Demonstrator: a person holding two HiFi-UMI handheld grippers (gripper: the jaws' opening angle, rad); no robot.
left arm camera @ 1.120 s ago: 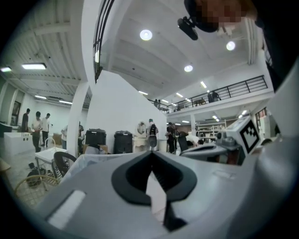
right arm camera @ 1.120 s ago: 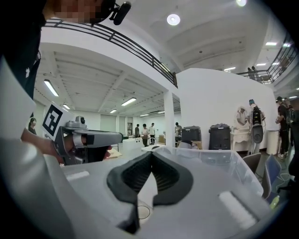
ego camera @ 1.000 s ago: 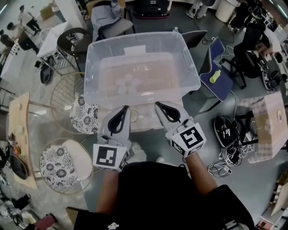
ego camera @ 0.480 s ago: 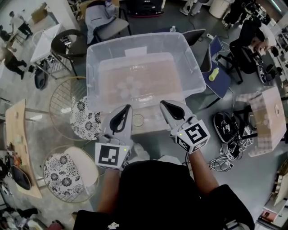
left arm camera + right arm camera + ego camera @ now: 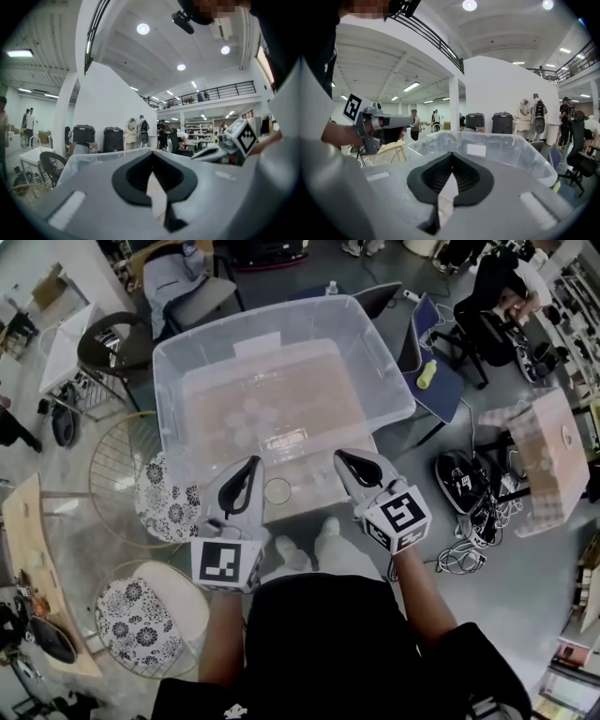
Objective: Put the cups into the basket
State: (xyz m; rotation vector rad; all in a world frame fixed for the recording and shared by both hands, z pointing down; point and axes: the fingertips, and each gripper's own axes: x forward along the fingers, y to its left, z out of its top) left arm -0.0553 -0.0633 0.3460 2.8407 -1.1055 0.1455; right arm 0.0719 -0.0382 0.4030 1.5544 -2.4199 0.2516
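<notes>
Clear cup (image 5: 277, 490) stands upright on the pale tabletop (image 5: 305, 502), mouth up, seen from above as a thin ring. It sits between the two sets of fingertips, just beside the left gripper (image 5: 252, 463) on its inner side and a little nearer the person than its tips. It is farther from the right gripper (image 5: 340, 457), and nothing touches it.

Left gripper: jaws closed tip to tip, nothing held. In its own view (image 5: 151, 155) the black pads (image 5: 129, 180) meet at the far end and leave only the hollow behind them.

Right gripper: the same, jaws shut on nothing (image 5: 451, 155), with black ribbed pads (image 5: 433, 180) together at the tips.

Both grippers point away from the person toward the clear plastic bin (image 5: 394, 395), whose near wall lies just beyond the fingertips. The cup is outside that wall, on the person's side of it. Faint round shapes (image 5: 248, 416) show on the bin floor ahead of the left fingertips. They look like more cups, though the plastic blurs them.

In the right gripper view the bin (image 5: 506, 147) rises directly past the jaws, and the left gripper (image 5: 391, 122) shows off to the side at about the same height. In the left gripper view the right gripper (image 5: 218, 149) shows to the other side, and the bin rim (image 5: 93, 159) lies ahead.
</notes>
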